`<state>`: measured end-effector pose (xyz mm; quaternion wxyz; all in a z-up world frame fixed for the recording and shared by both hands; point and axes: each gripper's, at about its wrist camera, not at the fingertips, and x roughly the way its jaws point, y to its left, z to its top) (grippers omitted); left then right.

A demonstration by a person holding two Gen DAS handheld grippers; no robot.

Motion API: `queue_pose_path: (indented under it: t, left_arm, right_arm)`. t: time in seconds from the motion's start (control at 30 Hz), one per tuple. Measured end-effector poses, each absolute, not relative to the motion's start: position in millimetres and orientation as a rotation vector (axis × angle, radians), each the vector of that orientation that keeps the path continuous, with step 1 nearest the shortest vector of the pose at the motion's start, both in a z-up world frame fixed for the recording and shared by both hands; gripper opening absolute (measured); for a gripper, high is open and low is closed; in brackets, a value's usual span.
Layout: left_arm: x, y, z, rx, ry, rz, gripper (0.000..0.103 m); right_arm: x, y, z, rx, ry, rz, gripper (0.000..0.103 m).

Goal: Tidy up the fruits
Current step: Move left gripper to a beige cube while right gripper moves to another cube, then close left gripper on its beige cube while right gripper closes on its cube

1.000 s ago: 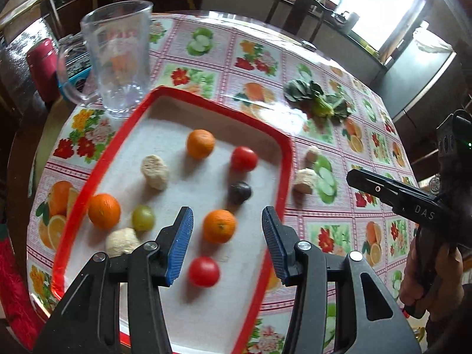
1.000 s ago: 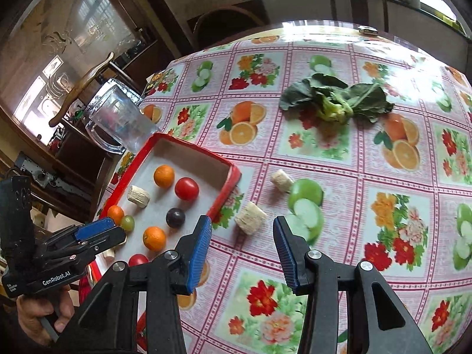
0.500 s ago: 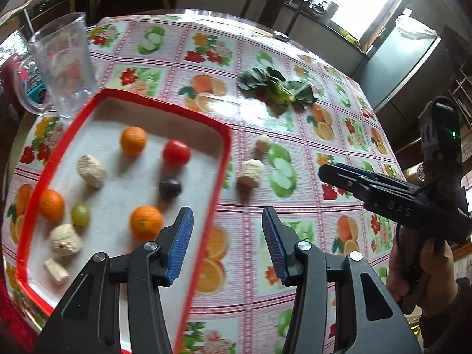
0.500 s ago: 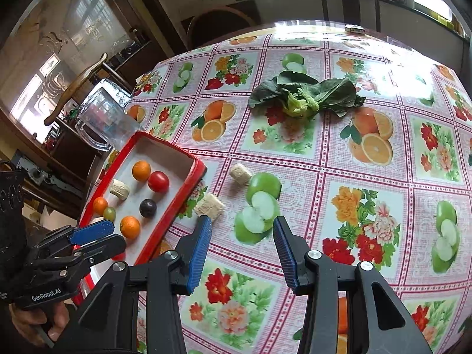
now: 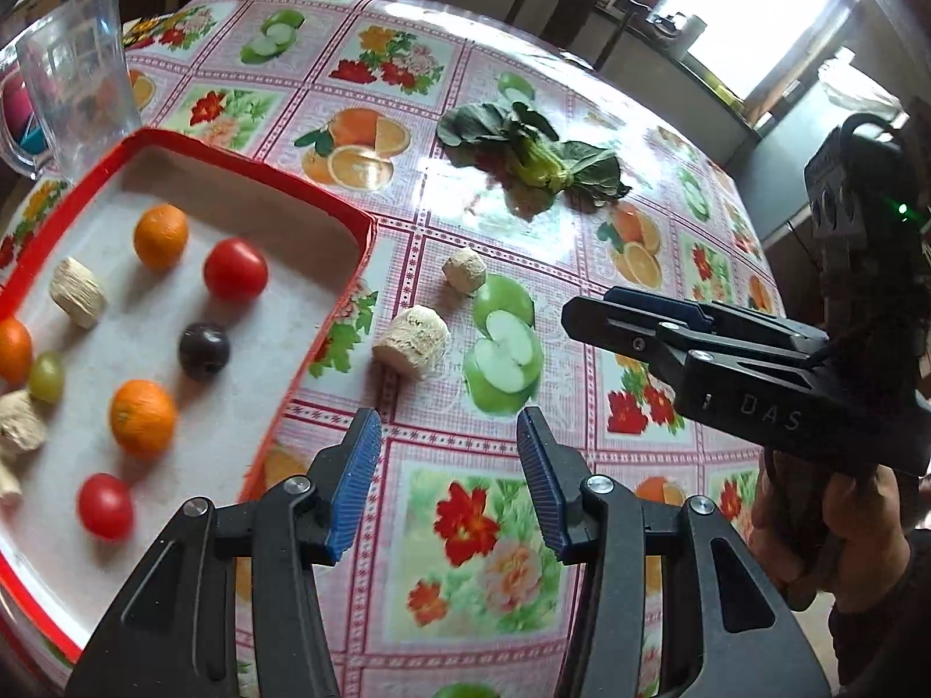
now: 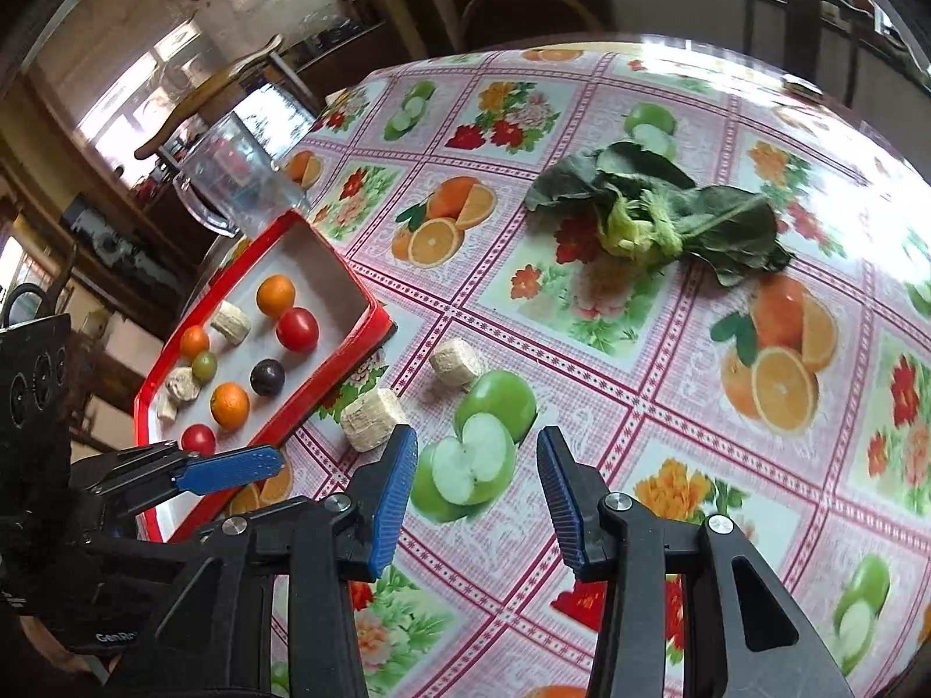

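Change: the left gripper (image 5: 448,483) has been swinging away from over the red-rimmed white tray (image 5: 326,314). A second ago it was hanging over the fruit; now it is pointing at the bare flowery worktop (image 5: 465,523).
Left jaws: they are standing wide open and holding nothing.
Right jaws: the right gripper (image 6: 477,500) is open too, with nothing between them.
Fruit: the small oranges (image 5: 161,235), red tomatoes (image 5: 235,269), dark plum (image 5: 203,351) and green grape (image 5: 46,376) are sitting inside the tray, at 9 o'clock in the left view.
Left outside: two pale rough round chunks (image 5: 412,339) are lying on the worktop just beside the tray, at 12 o'clock from the left jaws.
Other things: a bunch of green leaves (image 6: 651,209) is lying far off at 1 o'clock, and a clear plastic jug (image 5: 75,81) is standing by the tray's far corner.
Meaning: I think the person is now going for the nearer chunk.
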<state>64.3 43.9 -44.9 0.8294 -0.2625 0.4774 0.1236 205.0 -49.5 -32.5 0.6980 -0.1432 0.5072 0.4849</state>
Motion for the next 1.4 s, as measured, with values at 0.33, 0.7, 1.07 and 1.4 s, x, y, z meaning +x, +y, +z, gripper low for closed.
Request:
queue_pose_path:
  t: [0.33,0.7,1.07,1.4]
  left_arm:
    - [86.1,51.7,-73.2,-0.605,1.031,0.356,0.047]
    - [95.8,55.1,-79.4,-0.541,1.022,0.358,0.033]
    - [65.6,49.5,-67.4,-0.591,1.021,0.336,0.033]
    - [42.3,50.2,-50.9,-0.596,0.992,0.331,0.032]
  right_arm:
    - [218.8,-31.5,-48.7,-0.324,1.149,1.176,0.043]
    - [223.5,-19.8,-59.6,-0.320,1.162,1.209,0.040]
    - [214.0,6.3,-74.2,-0.405,1.113,1.176,0.032]
    - [197.9,-1.1,-58.9,-0.394,1.094,1.174,0.022]
